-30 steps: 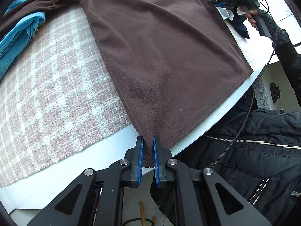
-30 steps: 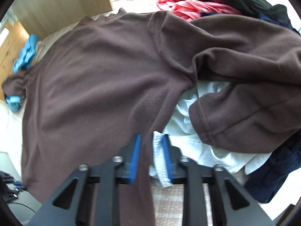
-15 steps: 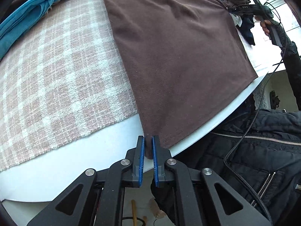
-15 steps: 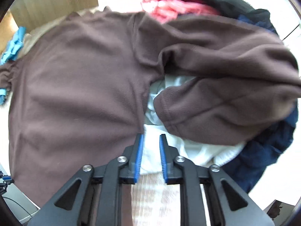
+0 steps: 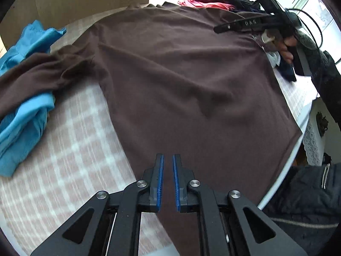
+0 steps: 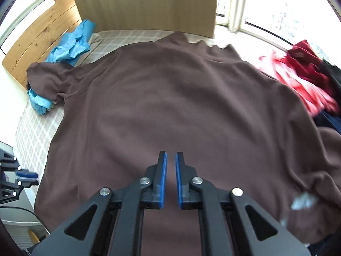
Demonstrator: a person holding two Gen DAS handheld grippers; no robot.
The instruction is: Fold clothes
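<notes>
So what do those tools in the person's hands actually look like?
Each gripper is a black frame of angular struts with triangular cut-outs and silver bolts. The left gripper and right gripper both end in two flat fingers lined with ribbed blue pads. In the left view, the right one shows pale lettering, a black handle and a trailing black cable. The person wears a dark jacket with a zip.
</notes>
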